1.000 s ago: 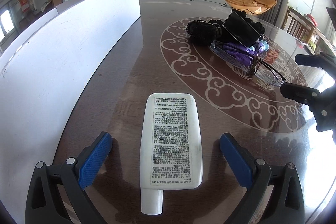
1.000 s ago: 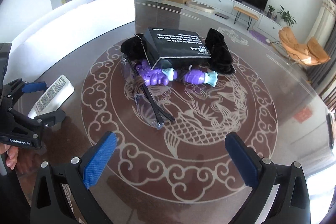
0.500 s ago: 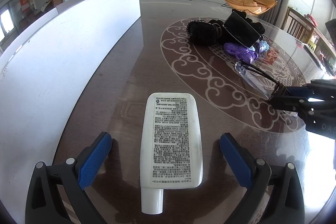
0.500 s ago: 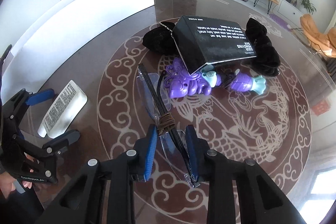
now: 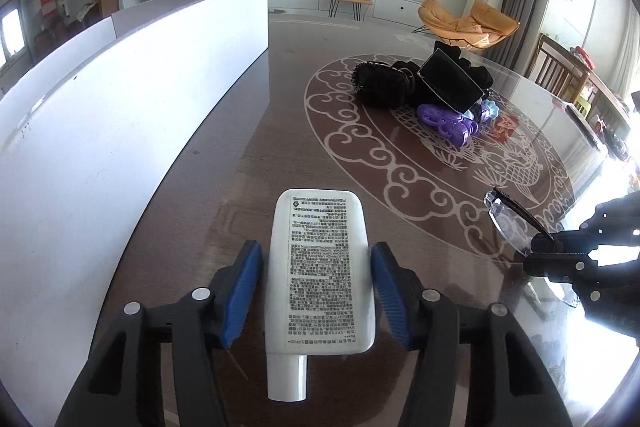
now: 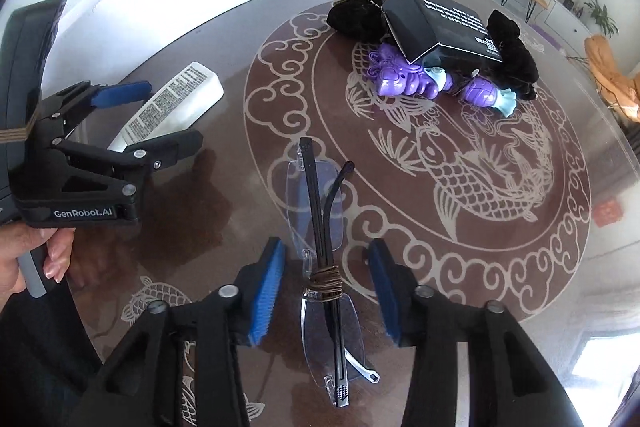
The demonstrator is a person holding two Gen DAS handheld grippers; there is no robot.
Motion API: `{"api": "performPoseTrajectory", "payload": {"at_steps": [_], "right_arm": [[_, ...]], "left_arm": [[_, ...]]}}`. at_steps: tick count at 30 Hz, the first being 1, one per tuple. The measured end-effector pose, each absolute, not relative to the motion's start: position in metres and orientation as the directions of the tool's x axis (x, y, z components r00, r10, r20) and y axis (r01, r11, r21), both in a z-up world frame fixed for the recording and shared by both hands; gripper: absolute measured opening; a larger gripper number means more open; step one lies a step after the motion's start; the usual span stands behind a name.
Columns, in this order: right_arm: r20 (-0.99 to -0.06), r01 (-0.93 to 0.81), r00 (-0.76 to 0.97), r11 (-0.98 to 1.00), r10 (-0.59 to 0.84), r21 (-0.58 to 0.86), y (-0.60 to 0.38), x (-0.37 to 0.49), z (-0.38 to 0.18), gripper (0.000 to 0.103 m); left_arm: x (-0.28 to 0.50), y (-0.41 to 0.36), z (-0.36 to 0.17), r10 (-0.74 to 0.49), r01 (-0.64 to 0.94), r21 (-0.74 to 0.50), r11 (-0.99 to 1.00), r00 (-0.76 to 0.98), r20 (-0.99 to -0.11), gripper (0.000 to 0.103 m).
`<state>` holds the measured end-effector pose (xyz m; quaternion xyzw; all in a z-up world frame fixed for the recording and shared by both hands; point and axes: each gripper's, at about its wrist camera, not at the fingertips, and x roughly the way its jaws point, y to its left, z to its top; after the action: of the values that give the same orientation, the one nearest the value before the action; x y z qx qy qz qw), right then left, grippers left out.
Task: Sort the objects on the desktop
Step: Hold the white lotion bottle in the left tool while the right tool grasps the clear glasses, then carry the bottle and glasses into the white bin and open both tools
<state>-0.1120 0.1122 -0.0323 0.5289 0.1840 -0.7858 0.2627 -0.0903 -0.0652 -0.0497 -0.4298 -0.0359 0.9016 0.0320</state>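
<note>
The tube's [image 5: 320, 275] small print is illegible. The black box [image 6: 444, 23] covers part of the purple toy [image 6: 404, 79].

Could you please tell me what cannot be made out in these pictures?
Purple toy: right wrist view, partly hidden under the black box.
Print on the white tube: left wrist view, too small and blurred to read.
Black fluffy things: both views, too dark to identify, partly behind the box.

Both handheld grippers were matte black plastic frames with silver round screws at the pivots and ribbed blue pads lining the fingers [image 5: 244, 291]. The left gripper [image 6: 156, 115] carried white "GenRobot.AI" lettering and a brown band round its body.
</note>
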Motion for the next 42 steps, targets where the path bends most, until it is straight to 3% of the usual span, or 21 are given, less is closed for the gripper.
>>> {"api": "performPoseTrajectory", "payload": {"at_steps": [2, 7, 16, 20, 23, 28, 34, 35, 36, 37, 38, 39, 42], "right_arm": [[-0.927, 0.600, -0.309, -0.800, -0.211, -0.018, 0.112, -0.110, -0.027, 0.014], [-0.887, 0.550, -0.355, -0.833, -0.295, 0.057, 0.129, -0.097, 0.001, 0.013], [-0.840, 0.525, -0.443, -0.850, -0.313, 0.040, 0.120, -0.108, 0.037, 0.014], [-0.788, 0.586, -0.462, -0.807, -0.406, 0.072, 0.065, -0.120, 0.070, 0.014], [-0.738, 0.653, -0.444, -0.747, -0.508, 0.121, 0.003, -0.125, 0.101, 0.014], [-0.681, 0.768, -0.347, -0.612, -0.644, 0.188, -0.119, -0.121, 0.126, 0.014], [-0.745, 0.791, -0.200, -0.554, -0.636, 0.260, -0.228, -0.118, 0.077, 0.015], [-0.760, 0.776, -0.182, -0.566, -0.623, 0.278, -0.235, -0.118, 0.065, 0.017], [-0.775, 0.759, -0.156, -0.577, -0.613, 0.303, -0.240, -0.120, 0.053, 0.027], [-0.786, 0.738, -0.125, -0.586, -0.605, 0.334, -0.241, -0.122, 0.042, 0.038], [-0.789, 0.717, -0.112, -0.598, -0.605, 0.357, -0.238, -0.123, 0.034, 0.063], [-0.780, 0.703, -0.115, -0.605, -0.616, 0.373, -0.233, -0.123, 0.031, 0.072], [-0.726, 0.733, -0.178, -0.582, -0.664, 0.353, -0.209, -0.111, 0.045, 0.075]], "left_arm": [[-0.089, -0.078, -0.048, 0.189, -0.027, -0.222, -0.975, -0.630, -0.753, 0.051], [-0.077, -0.095, -0.037, 0.263, -0.008, -0.350, -0.937, -0.678, -0.686, 0.051], [-0.041, -0.127, 0.023, 0.286, 0.004, -0.458, -0.889, -0.775, -0.563, 0.051], [-0.029, -0.187, 0.069, 0.179, 0.085, -0.443, -0.892, -0.835, -0.520, 0.051], [-0.026, -0.247, 0.084, 0.067, 0.201, -0.426, -0.882, -0.842, -0.536, 0.051], [-0.028, -0.332, 0.071, -0.069, 0.387, -0.369, -0.845, -0.763, -0.642, 0.051], [-0.034, -0.364, 0.037, -0.135, 0.486, -0.273, -0.830, -0.651, -0.747, 0.052], [-0.035, -0.364, 0.033, -0.157, 0.500, -0.242, -0.831, -0.630, -0.761, 0.055], [-0.035, -0.364, 0.031, -0.174, 0.511, -0.222, -0.830, -0.616, -0.768, 0.068], [-0.032, -0.362, 0.031, -0.182, 0.507, -0.219, -0.834, -0.627, -0.757, 0.074], [-0.028, -0.360, 0.032, -0.191, 0.506, -0.221, -0.834, -0.640, -0.744, 0.076], [-0.024, -0.359, 0.033, -0.199, 0.507, -0.228, -0.831, -0.654, -0.730, 0.078], [-0.017, -0.347, 0.043, -0.196, 0.490, -0.263, -0.831, -0.701, -0.685, 0.078]]}}
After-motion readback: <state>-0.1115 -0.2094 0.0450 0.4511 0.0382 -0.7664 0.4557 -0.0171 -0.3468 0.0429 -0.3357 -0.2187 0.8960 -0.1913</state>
